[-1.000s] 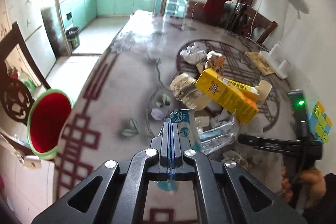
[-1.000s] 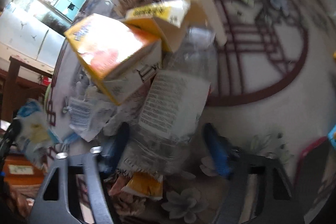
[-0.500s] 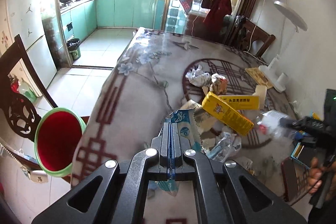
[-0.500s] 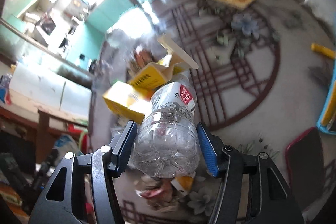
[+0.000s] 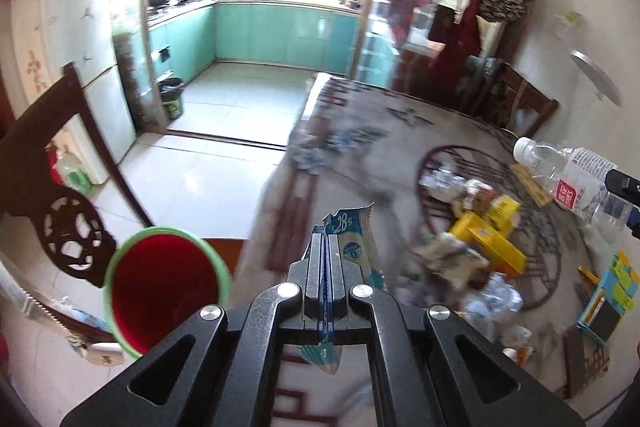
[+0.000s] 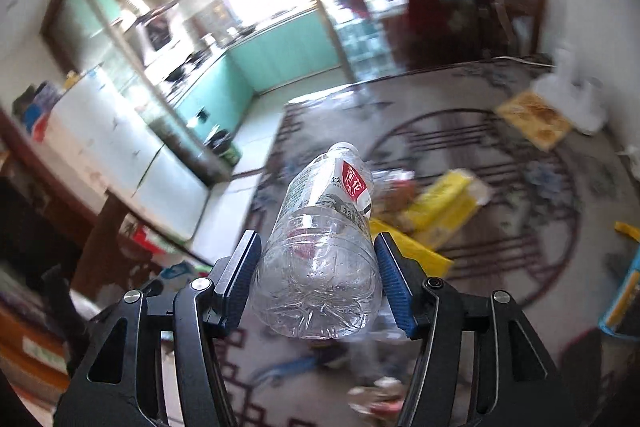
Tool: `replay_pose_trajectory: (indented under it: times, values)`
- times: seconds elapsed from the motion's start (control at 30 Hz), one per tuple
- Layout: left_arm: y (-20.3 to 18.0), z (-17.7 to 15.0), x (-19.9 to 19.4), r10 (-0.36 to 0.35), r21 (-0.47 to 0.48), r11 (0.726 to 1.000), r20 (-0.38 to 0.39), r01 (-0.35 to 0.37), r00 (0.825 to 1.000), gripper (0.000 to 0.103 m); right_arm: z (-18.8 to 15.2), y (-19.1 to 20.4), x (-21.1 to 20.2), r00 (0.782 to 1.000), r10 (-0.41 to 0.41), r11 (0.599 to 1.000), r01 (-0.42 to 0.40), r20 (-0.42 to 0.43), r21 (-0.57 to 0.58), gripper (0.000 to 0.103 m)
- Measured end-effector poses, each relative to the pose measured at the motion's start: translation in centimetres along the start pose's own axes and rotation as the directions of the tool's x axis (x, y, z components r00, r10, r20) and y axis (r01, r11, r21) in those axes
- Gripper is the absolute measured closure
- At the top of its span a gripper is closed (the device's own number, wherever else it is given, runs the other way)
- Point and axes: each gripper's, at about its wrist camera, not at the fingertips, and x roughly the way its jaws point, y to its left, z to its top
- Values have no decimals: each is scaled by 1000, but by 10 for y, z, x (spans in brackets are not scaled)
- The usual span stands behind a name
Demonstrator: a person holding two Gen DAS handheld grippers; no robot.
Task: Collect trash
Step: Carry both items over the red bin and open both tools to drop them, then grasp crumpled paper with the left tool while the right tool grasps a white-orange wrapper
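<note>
Above the counter | your left gripper fingers clamp a torn wrapper near the red bin | your right gripper fingers hold a clear bottle

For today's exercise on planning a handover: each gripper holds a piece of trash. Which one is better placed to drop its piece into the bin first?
Probably the left gripper: its wrapper hangs close beside the bin. The right gripper, with its bottle, is over the table.
</note>
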Motion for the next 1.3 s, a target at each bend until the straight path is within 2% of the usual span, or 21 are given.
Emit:
replay_pose_trajectory:
  times: [0.1, 0.2, 0.3, 0.4, 0.67, 0.77, 0.83, 0.87, 0.9, 0.93, 0.97, 1.3]
  values:
    - [42, 2, 2, 52, -39, 998, -5, -52, 999, 103, -6, 31, 30, 996, 55, 998, -57, -65, -37, 45]
    - [84, -1, 8, 110, -81, 990, -26, -112, 994, 103, -19, 72, 69, 982, 113, 988, -127, -154, -83, 46]
    - [124, -8, 15, 167, -115, 978, -56, -173, 984, 103, -37, 105, 114, 951, 162, 974, -196, -262, -109, 45]
    - [158, -17, 22, 199, -148, 966, -92, -211, 976, 103, -60, 138, 156, 909, 186, 960, -249, -373, -128, 46]
    - [206, -29, 47, 238, -171, 950, -150, -262, 960, 103, -93, 188, 218, 847, 166, 946, -282, -505, -163, 45]
    - [218, -29, 54, 237, -183, 946, -165, -266, 957, 101, -95, 194, 226, 843, 156, 948, -274, -515, -162, 44]
    - [222, -27, 57, 248, -183, 943, -174, -279, 953, 91, -96, 198, 227, 842, 158, 947, -277, -516, -162, 44]
    - [223, -27, 59, 254, -181, 942, -175, -284, 951, 71, -95, 200, 226, 841, 161, 948, -278, -516, -158, 42]
    - [223, -26, 59, 261, -178, 940, -170, -290, 950, 49, -95, 201, 226, 842, 161, 950, -274, -515, -150, 35]
    - [223, -25, 57, 272, -175, 938, -158, -298, 949, 41, -94, 200, 224, 845, 160, 953, -267, -511, -145, 32]
    - [222, -24, 55, 277, -172, 939, -141, -299, 951, 38, -92, 201, 225, 847, 157, 954, -263, -507, -144, 32]
    - [200, -9, 48, 200, -164, 963, -99, -214, 975, 38, -84, 192, 202, 887, 100, 968, -191, -451, -160, 32]
